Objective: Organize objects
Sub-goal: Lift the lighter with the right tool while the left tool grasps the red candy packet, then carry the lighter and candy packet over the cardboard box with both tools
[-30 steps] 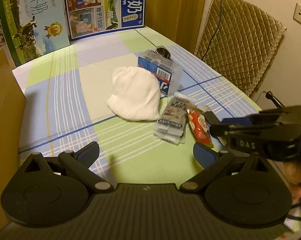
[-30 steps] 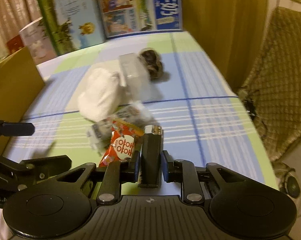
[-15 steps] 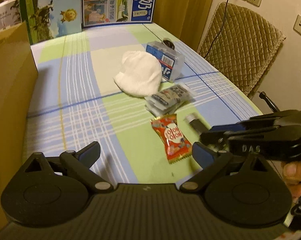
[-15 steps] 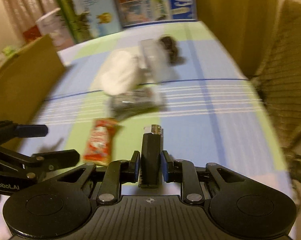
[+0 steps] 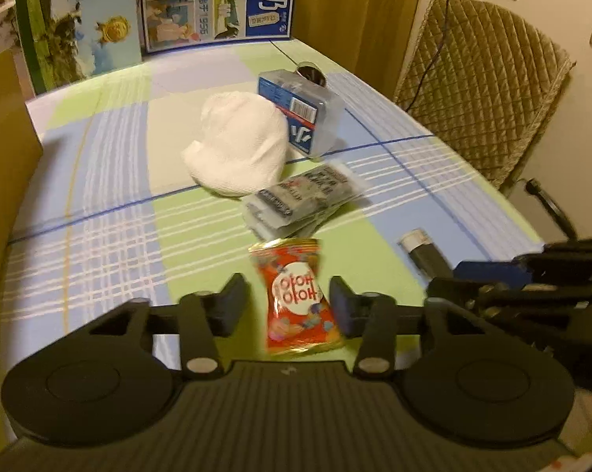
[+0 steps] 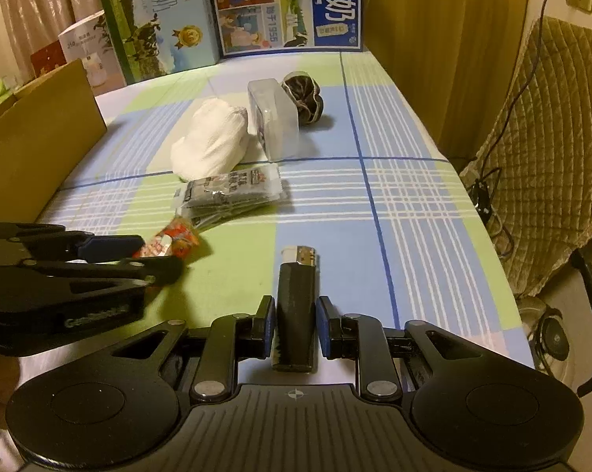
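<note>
The left gripper (image 5: 288, 306) has its jaws closing around a small red foil snack packet with white round lettering (image 5: 298, 295), which lies flat on the green-and-blue plaid tablecloth (image 5: 99, 212); the right pad looks to be at the packet's edge while a narrow gap shows on the left side, so the pads are not yet pressing it from both sides. From the right wrist view the same packet (image 6: 170, 242) sits just past the tips of the left gripper (image 6: 154, 253). The right gripper (image 6: 295, 328) is clamped on a black lighter with a silver metal top (image 6: 298, 295) — the lighter stands up between the blue pads, its metal end pointing away from the camera. Just beyond the red packet lies a stack of flat silver-and-black sachets (image 5: 304, 200), and behind that a crumpled white cloth cap (image 5: 241, 147) touching a clear plastic box with a blue label (image 5: 300, 116). A dark ruffled hair scrunchie (image 6: 304, 100) rests just behind the box. A brown cardboard box wall (image 6: 36, 145) stands along the left edge of the table, printed milk cartons (image 6: 288, 4) stand at the far end, and a chair with a quilted olive cover (image 5: 481, 82) is at the right.
</note>
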Action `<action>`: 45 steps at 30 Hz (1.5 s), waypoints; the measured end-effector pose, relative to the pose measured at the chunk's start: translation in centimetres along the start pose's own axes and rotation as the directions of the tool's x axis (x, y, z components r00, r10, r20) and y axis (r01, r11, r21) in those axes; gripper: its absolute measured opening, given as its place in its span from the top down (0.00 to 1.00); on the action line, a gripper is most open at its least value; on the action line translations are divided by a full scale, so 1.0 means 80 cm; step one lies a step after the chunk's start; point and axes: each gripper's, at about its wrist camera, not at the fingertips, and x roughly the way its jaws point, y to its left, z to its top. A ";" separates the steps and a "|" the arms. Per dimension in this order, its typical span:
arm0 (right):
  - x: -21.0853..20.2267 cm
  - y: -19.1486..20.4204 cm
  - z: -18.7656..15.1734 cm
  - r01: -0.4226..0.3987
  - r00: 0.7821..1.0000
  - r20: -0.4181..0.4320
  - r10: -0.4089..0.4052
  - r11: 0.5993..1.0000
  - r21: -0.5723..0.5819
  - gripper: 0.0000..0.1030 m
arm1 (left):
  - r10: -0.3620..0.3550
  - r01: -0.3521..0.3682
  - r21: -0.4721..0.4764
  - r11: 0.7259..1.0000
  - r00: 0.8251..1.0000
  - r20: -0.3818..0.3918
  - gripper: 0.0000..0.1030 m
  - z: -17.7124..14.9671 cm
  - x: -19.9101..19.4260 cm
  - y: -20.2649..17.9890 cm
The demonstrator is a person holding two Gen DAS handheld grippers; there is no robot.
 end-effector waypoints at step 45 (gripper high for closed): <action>-0.092 0.046 -0.027 0.015 0.997 0.082 -0.015 1.000 0.011 0.82 | 0.017 -0.017 0.001 1.000 0.999 -0.028 0.80 -0.024 -0.111 0.008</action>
